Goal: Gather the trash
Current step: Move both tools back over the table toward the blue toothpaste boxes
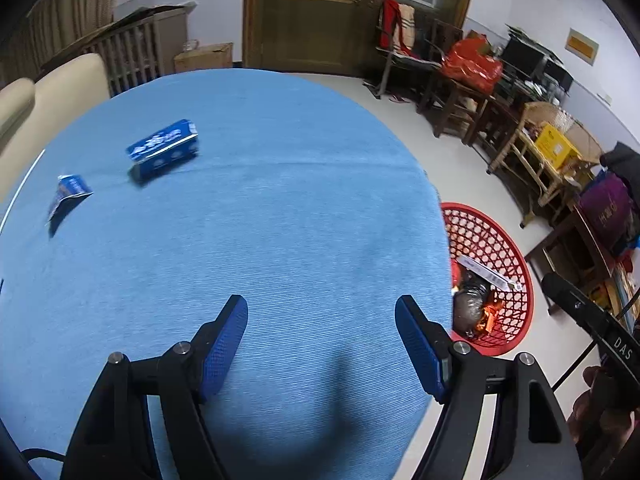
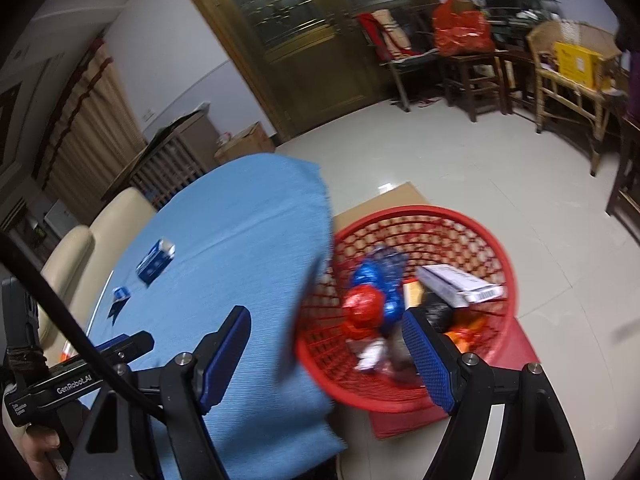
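Observation:
Two blue cartons lie on the round table with its blue cloth point(image 1: 280, 200). The larger carton point(image 1: 164, 148) lies far left and the smaller, crumpled carton point(image 1: 68, 196) sits nearer the left edge. My left gripper point(image 1: 322, 308) hangs open over bare cloth, well short of both, with nothing between its fingers. My right gripper point(image 2: 326, 320) is open and empty too, straddling the table's edge and the red mesh basket point(image 2: 420, 210). The basket point(image 1: 480, 228) stands on the floor beside the table. It holds a white box point(image 2: 456, 282), a blue and red foil bag point(image 2: 376, 292) and a black bag.
Cream chairs point(image 1: 60, 88) stand behind the table on the left. Wooden chairs and stools piled with bags and a yellow box point(image 1: 554, 146) line the right wall. A brown door point(image 1: 320, 20) is at the back. Cardboard point(image 2: 384, 200) lies under the basket on pale floor tiles.

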